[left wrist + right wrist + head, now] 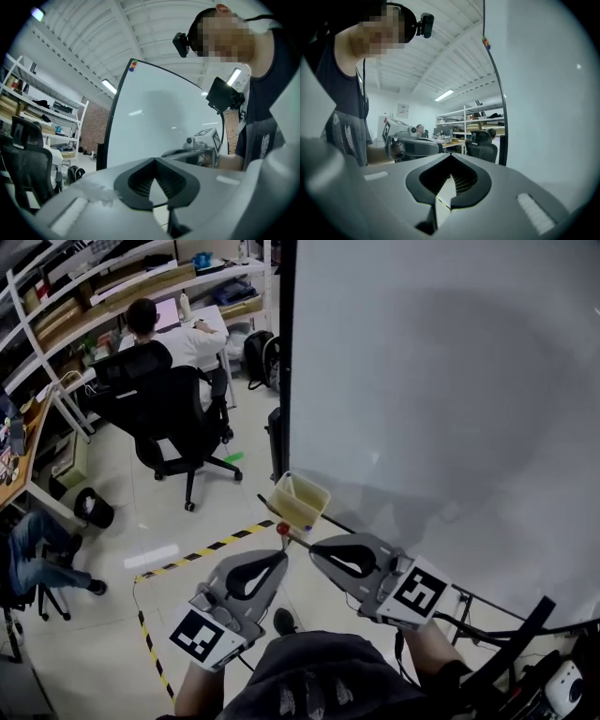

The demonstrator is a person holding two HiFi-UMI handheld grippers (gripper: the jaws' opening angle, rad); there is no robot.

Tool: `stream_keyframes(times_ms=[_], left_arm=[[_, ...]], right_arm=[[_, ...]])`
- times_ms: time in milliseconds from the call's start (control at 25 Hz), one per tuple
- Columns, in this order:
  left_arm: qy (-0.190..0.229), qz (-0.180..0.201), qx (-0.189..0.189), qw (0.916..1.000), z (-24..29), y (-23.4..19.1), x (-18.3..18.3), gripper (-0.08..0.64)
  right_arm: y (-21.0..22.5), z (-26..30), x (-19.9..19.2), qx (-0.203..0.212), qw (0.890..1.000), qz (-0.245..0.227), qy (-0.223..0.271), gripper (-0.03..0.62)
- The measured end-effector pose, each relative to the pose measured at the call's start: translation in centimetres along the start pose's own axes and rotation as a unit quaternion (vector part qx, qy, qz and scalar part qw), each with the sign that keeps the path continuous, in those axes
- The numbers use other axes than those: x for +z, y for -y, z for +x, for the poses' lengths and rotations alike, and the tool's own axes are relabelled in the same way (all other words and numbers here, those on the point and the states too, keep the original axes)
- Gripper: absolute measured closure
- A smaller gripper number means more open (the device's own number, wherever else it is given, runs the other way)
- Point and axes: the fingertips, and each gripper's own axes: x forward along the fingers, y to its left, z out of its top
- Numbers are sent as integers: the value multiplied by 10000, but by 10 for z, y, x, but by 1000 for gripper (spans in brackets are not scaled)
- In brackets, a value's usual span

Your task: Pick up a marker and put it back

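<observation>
We hold the left tool [281, 559] and the right tool [315, 546] clenched, with nothing between the jaws. The red-capped marker [282, 529] sits just by their tips, beside the yellow box [300, 501] at the whiteboard [441, 381] edge.

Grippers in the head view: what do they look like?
The left gripper and right gripper match: light grey shells, black ribbed pads round a teardrop opening, each with a cube bearing a black-and-white square marker. The person wears a dark top.

No legible text, labels or numbers.
</observation>
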Motion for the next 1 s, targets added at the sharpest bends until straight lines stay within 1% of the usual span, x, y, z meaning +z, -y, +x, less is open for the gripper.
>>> stream_keyframes(times_ms=[80,160,280,400,480,640,840,920,1000], left_arm=[[38,88,117,9999,6,21,2,554],[53,166,282,9994,11,42,1,554],[-13,213,503,9985,17,74,-6,554],[-35,282,665,9974,26,106,-14,554],[-145,310,785,9963,26,128,-21,554],[-523,415,1082,9919,20,162,-34,554],[-877,389,1586,9827,1,185,-47,554],[-909,408,1752,9795,-5,188,-45,554],[-855,477,1921,9765,-10,191,-40,554]], right_arm=[[-6,-22,-1,90,9999,-9,60,592],[-15,-45,-6,216,9998,-9,9,592],[-29,-78,-14,437,9990,10,-56,592],[-39,-109,-23,600,9982,48,34,592],[-46,-127,-31,708,9973,193,86,592],[-54,-150,-45,850,9943,622,194,592],[-72,-154,-57,1241,9876,905,339,592],[-77,-155,-56,1326,9857,959,397,592],[-81,-158,-57,1333,9849,1040,370,592]])
